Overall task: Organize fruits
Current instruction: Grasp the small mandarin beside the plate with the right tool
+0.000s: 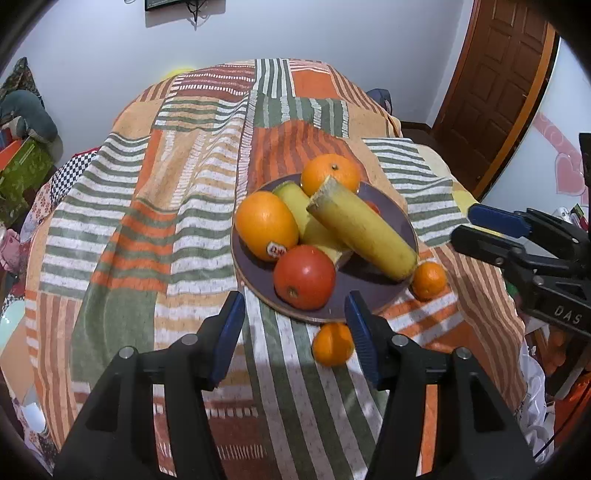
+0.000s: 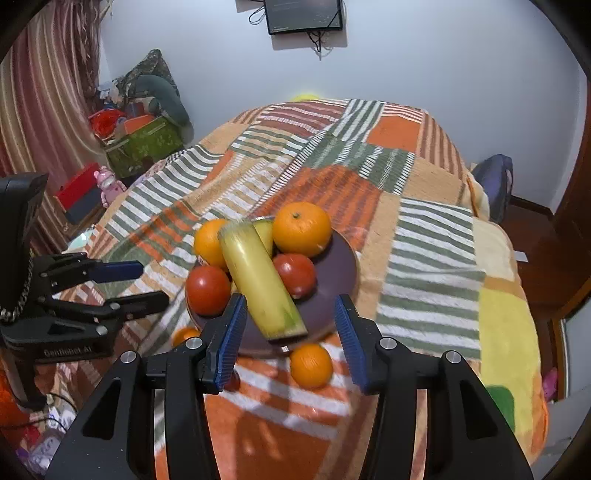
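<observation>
Nearest my left camera, my left tongs [image 1: 295, 332] stand wide apart with nothing between the blue pads [image 1: 231, 332], hovering over the striped blanket [image 1: 147, 221] that covers what looks like a bed. Just beyond the right pad lies a small mandarin [image 1: 332, 343] on the blanket, touching or almost touching the near rim of the plate [image 1: 369, 280]. A second small mandarin [image 1: 428, 280] sits on the blanket by the plate's right edge, beside the tip of the long yellow stalk [image 1: 365, 236].

On the plate itself I see a red tomato [image 1: 304, 277] at the front, then a stickered orange [image 1: 266, 225] to its left. The long yellow stalk lies tilted across a second yellow piece [image 1: 295, 203]. Another orange [image 1: 330, 173] sits at the far rim.

From my right camera, my right tongs [image 2: 290, 338] are likewise spread wide and hold nothing, poised over the plate's near edge [image 2: 332, 277]. A second tomato [image 2: 294, 274] shows there, right of the stalk. Each pair of tongs appears at the side of the other's view, well apart from the fruit.

Farther back stand a pale wall [image 2: 443, 55], a mounted screen [image 2: 304, 14] and a brown door [image 1: 498, 74].
</observation>
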Demonstrator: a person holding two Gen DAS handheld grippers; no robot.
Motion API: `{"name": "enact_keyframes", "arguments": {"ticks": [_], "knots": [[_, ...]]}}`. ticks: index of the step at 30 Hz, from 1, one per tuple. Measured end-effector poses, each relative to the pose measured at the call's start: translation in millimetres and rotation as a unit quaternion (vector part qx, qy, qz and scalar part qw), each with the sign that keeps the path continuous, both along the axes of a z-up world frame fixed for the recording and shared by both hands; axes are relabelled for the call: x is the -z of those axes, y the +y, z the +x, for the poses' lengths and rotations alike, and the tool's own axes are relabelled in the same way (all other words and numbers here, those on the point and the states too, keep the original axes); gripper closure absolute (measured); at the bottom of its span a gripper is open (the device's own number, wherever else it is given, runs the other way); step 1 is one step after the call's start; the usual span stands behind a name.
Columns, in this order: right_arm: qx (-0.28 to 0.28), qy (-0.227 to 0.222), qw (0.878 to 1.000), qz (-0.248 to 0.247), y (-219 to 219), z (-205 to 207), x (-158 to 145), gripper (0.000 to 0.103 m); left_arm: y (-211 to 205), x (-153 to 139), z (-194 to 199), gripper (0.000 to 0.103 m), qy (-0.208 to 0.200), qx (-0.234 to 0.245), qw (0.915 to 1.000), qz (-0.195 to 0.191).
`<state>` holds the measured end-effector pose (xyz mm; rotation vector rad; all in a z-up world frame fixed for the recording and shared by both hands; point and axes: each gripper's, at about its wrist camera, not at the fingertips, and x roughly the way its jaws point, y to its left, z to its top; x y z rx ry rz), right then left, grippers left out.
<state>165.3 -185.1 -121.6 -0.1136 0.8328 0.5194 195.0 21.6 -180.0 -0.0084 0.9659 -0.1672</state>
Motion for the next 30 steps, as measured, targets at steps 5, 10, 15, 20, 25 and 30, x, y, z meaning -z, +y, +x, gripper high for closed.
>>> {"name": "enact_keyframes", "arguments": {"ticks": [5,10,15,20,25,30], "knots": [[0.011,0.007,1.0,-0.001,-15.5,-10.0,7.5,0.048,-1.5,9.9,-11.8,0.047,0.019,-0.005,0.9998,-0.01],[0.019,0.028,0.999,-0.004,-25.5,-15.4,24.2,0.048,-8.0,26.2,-16.2,0.047,0.042,-0.005,0.9991,-0.008],[0.016,0.046,0.999,-0.009,-26.1,-17.4,41.1,0.048,-14.1,36.6,-17.9,0.047,0.05,-0.005,0.9987,-0.009],[0.007,0.061,0.998,-0.008,-20.7,-10.5,53.0,0.048,-20.7,41.0,-15.0,0.047,0.045,-0.002,0.999,-0.001],[0.004,0.074,0.997,-0.004,-16.9,-4.0,63.4,0.057,-23.5,46.5,-8.7,0.057,0.052,0.002,0.9986,-0.005],[0.002,0.078,0.997,-0.005,-13.5,0.2,68.6,0.061,-23.2,51.2,-4.5,0.069,0.062,0.006,0.9978,-0.021]]}}
